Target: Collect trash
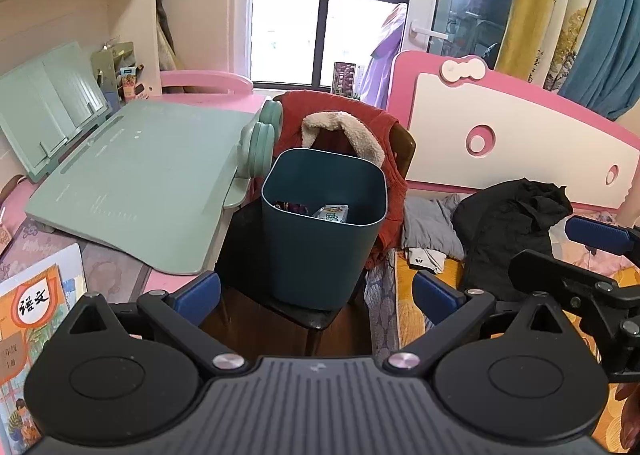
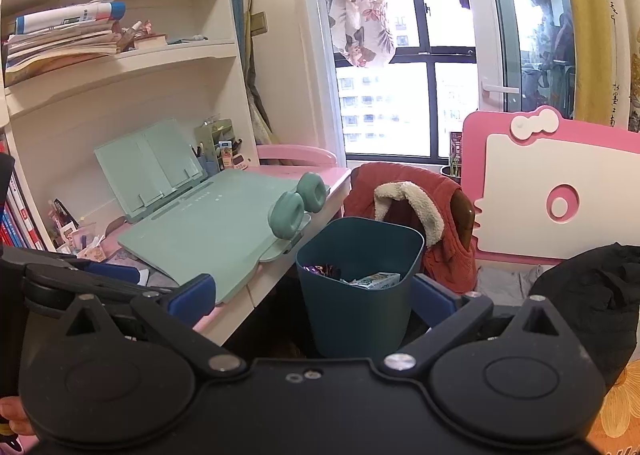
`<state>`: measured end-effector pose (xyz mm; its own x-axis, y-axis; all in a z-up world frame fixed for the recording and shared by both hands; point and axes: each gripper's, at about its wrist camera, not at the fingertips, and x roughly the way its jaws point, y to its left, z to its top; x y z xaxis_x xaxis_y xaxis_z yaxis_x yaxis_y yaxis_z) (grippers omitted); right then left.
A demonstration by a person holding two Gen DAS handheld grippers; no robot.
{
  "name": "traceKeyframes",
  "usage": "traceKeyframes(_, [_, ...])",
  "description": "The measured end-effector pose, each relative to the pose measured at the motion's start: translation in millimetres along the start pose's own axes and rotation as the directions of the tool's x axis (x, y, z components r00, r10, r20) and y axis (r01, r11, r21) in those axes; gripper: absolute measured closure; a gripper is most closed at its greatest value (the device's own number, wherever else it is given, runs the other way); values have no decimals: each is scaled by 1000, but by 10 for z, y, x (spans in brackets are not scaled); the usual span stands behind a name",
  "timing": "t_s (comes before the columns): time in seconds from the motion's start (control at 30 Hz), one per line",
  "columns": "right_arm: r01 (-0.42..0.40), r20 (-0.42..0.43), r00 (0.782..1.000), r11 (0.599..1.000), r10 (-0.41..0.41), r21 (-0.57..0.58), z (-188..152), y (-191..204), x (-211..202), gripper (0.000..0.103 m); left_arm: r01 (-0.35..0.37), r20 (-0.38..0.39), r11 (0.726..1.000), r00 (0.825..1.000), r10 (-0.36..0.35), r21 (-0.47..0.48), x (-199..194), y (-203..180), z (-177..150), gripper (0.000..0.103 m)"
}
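Claws first: my left claw [image 1: 316, 295] stands wide open with nothing between its blue pads, and my right claw [image 2: 312, 297] is likewise spread and empty. Both point at the bin [image 1: 320, 239], which stands on a dark chair [image 1: 320, 319] between the desk [image 1: 168, 275] and the bed [image 1: 424, 295].

Bin contents: a small carton [image 1: 331, 213] and a dark purple wrapper [image 1: 290, 207] lie inside, low against the far wall. In my judgement a drop is finished and the step in hand is finding the next piece.

Next move: neither view shows loose trash outside the bin. I would need to turn a claw toward the desk or bed and search before any grasp.

Surroundings: a green slanted board [image 1: 136, 183] covers most of the desk, with a textbook [image 1: 36, 319] at its near corner. A red jacket [image 1: 340, 111] hangs over the chair back just behind the bin. Black clothing [image 1: 512, 223] is heaped on the bed.

Obstructions: the two claws sit close side by side, so a turn risks a knock; the board's edge overhangs near the bin.
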<state>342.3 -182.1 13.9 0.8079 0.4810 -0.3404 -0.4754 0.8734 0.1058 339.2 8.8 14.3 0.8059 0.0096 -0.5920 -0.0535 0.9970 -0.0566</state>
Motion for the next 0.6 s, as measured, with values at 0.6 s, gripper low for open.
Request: traceKeyframes(0.6, [-3,4,1000,1000,3,13,-19,24,1,0,-30,13,999,999,30,18,-41,-14,-27,0])
